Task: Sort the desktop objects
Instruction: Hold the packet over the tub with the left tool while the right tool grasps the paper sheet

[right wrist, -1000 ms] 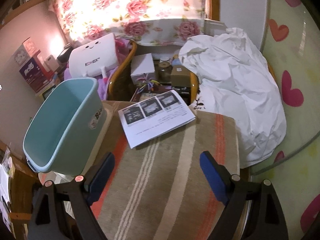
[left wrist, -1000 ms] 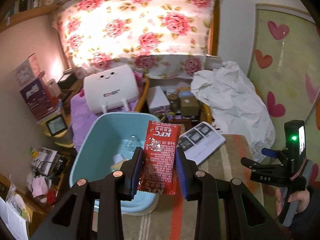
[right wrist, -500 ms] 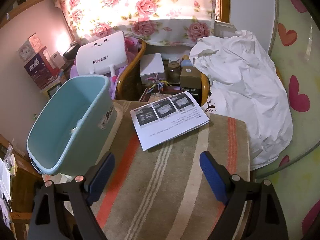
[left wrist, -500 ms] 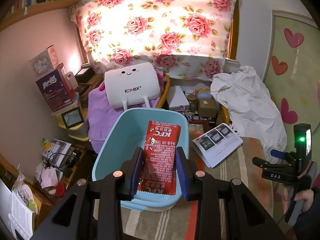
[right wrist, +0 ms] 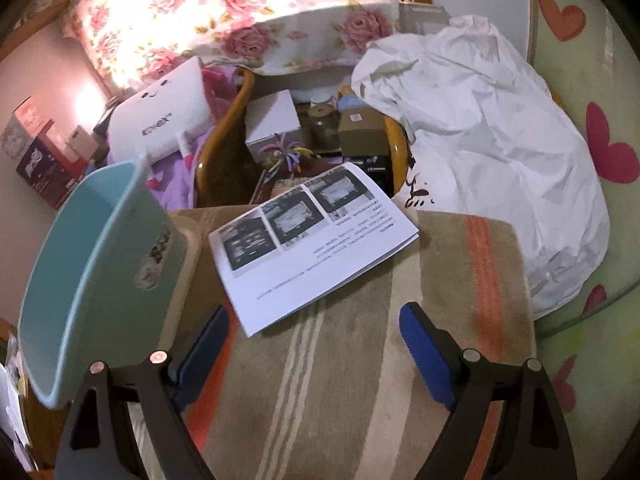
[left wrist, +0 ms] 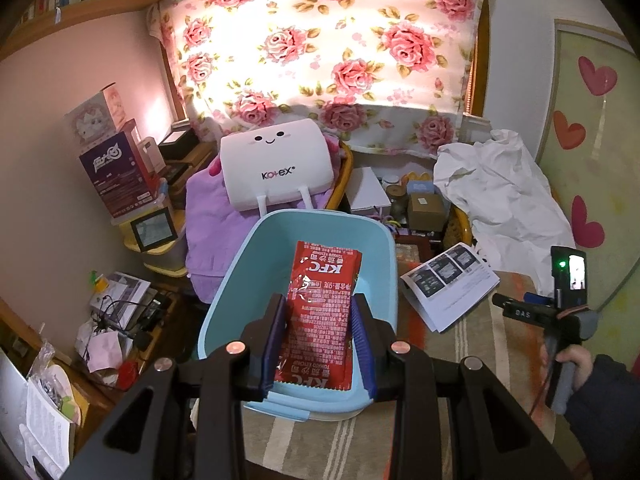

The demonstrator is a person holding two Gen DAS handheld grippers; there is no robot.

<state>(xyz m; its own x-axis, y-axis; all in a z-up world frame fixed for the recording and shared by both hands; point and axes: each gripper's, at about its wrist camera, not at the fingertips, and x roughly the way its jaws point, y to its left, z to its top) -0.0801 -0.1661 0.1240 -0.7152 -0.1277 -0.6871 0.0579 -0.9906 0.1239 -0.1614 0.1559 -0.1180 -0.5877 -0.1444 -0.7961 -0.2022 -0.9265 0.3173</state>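
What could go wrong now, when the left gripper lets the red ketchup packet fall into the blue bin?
The left gripper holds the red KFC ketchup packet near the front rim of the light blue plastic bin, so it may land outside. The bin stands at the edge of the striped cloth; a bump might tip it.

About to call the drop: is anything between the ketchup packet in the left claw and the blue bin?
Nothing visible. The left claw holds the KFC ketchup packet directly over the open mouth of the blue bin. The printed booklet lies on the striped cloth beside the bin, clear of the path.
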